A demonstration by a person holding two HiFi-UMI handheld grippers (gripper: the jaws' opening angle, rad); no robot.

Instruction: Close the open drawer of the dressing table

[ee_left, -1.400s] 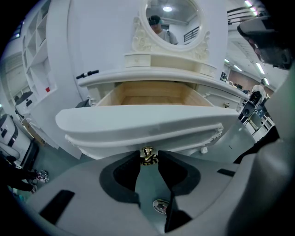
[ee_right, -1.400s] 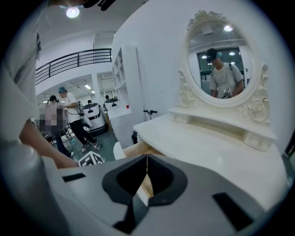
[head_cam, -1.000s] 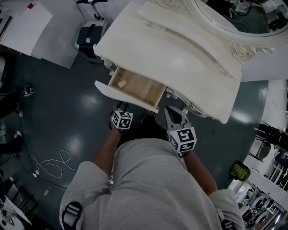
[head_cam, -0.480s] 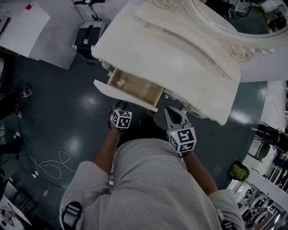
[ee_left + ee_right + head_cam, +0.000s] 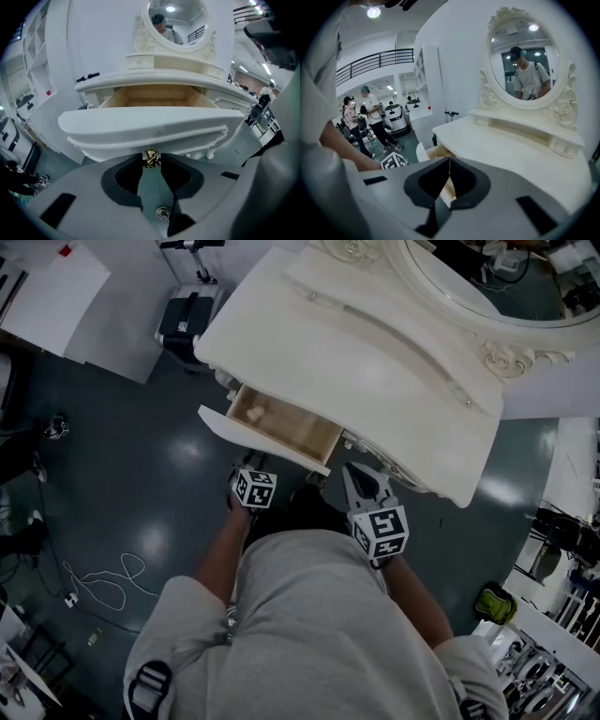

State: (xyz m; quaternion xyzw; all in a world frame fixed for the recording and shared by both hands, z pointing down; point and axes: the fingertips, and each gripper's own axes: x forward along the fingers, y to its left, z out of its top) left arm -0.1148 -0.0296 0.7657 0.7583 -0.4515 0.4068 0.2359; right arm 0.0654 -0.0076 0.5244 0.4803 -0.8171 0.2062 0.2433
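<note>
Pinching the brass knob [image 5: 150, 157] in our left gripper [image 5: 151, 161], we hold the drawer [image 5: 281, 427] half-open at the dressing table [image 5: 375, 352] front; a crooked push may jam it. Our right gripper [image 5: 449, 165], jaws together, hangs empty nearby.

Left gripper [image 5: 151, 156] jaws pinching knob [image 5: 150, 160], right gripper [image 5: 449, 163] jaws together

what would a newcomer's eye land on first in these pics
The white dressing table with its oval mirror fills the scene, and its drawer stands open at the front left, showing bare wood inside. The left gripper is closed on the drawer's small brass knob, while the right gripper hangs shut to its right, holding nothing.
</note>
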